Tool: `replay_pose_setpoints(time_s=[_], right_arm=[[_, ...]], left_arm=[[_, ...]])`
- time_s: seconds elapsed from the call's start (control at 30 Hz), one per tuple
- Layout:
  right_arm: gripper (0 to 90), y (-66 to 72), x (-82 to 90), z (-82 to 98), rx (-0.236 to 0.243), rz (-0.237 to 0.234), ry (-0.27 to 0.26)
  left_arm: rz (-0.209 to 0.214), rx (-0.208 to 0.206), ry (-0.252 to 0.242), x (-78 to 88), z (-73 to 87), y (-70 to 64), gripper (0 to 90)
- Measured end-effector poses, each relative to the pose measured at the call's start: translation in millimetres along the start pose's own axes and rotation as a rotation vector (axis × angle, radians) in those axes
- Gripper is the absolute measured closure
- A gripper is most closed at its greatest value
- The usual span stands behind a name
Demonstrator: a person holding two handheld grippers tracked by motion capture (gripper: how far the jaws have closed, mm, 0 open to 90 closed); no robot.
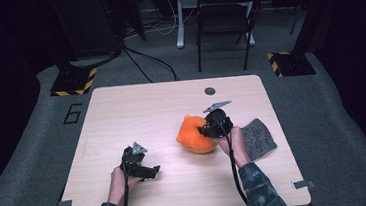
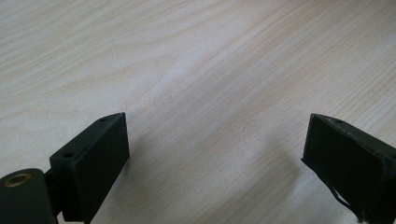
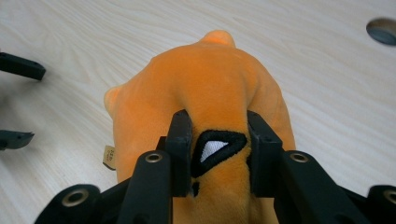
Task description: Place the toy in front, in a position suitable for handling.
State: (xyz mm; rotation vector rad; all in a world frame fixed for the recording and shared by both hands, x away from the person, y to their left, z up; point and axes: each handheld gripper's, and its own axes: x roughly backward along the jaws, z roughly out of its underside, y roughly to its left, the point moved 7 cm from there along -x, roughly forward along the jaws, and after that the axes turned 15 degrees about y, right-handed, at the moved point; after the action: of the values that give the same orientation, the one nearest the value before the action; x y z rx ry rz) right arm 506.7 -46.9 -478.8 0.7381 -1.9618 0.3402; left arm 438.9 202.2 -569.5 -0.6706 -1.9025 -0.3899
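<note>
A dim studio room, grey carpet underfoot, a black folding chair (image 1: 223, 9) and stands with hazard-striped bases beyond a pale wooden table (image 1: 136, 112) with a small dark hole (image 1: 210, 91) near its far edge. On the table's right half, a little in from the right edge, sits an orange plush toy (image 1: 194, 134); just beside it, against the right edge, lies a grey cloth (image 1: 258, 137). The right gripper (image 3: 218, 144) has its jaws closed into the plush, pinching a ridge of fabric around a black-and-white stitched patch (image 3: 215, 149). The left gripper (image 1: 138, 164) rests near the front edge, left of centre, jaws wide apart over bare wood and holding nothing.

I'd judge the pinch shallow: only fabric is caught, so a slow, straight lift seems wise, keeping the squeeze steady so the plush doesn't slip out.
</note>
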Motion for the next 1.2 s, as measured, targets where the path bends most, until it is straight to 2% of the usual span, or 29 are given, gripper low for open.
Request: replay_pose_setpoints(time_s=[0.1,0.3,0.43,0.53,0.6,0.7,0.77,0.8,0.83,0.97,1.1,1.2], right_arm=[[66.5,-1.5,6.6,-2.6,0.065,-0.018,-0.015],[66.1,-2.4,9.8,-2.8,0.209,-0.067,0.001],[65.6,-2.6,0.9,0.4,0.254,-0.110,0.000],[62.7,-3.8,-10.8,4.5,0.265,-0.107,0.013],[53.7,-7.4,-11.6,4.6,0.250,-0.120,0.000],[37.7,-10.1,-7.5,3.6,0.241,-0.109,-0.012],[29.0,-11.6,-2.1,4.6,0.230,-0.099,-0.019],[22.3,-12.8,2.7,6.0,0.205,-0.098,-0.021],[19.8,-15.0,6.1,7.5,0.189,-0.087,-0.023],[14.8,-19.6,17.3,15.1,0.159,-0.064,-0.012],[13.9,-26.2,30.7,23.9,0.136,-0.031,-0.013],[14.1,-34.6,40.5,31.9,0.097,-0.005,-0.025]], left_arm=[[0.001,-0.002,0.003,0.5,0.3,0.5,6.7],[-0.004,0.002,-0.011,0.1,-1.0,-0.3,6.8],[0.003,-0.005,-0.017,1.3,-2.3,-1.7,7.1],[0.005,-0.010,-0.037,3.4,-5.1,-3.4,8.0],[0.013,-0.006,-0.076,6.4,-10.1,-6.2,9.0],[0.030,0.000,-0.127,12.1,-17.7,-11.5,9.9],[0.043,-0.007,-0.139,14.6,-20.5,-13.4,10.8],[0.047,-0.005,-0.149,15.6,-22.1,-15.0,11.0],[0.048,-0.010,-0.155,16.0,-23.3,-15.8,11.3],[0.060,-0.023,-0.178,18.2,-32.9,-20.1,11.4],[0.071,-0.055,-0.182,16.9,-46.2,-25.9,12.0],[0.081,-0.085,-0.180,14.9,-54.8,-30.6,13.0]])
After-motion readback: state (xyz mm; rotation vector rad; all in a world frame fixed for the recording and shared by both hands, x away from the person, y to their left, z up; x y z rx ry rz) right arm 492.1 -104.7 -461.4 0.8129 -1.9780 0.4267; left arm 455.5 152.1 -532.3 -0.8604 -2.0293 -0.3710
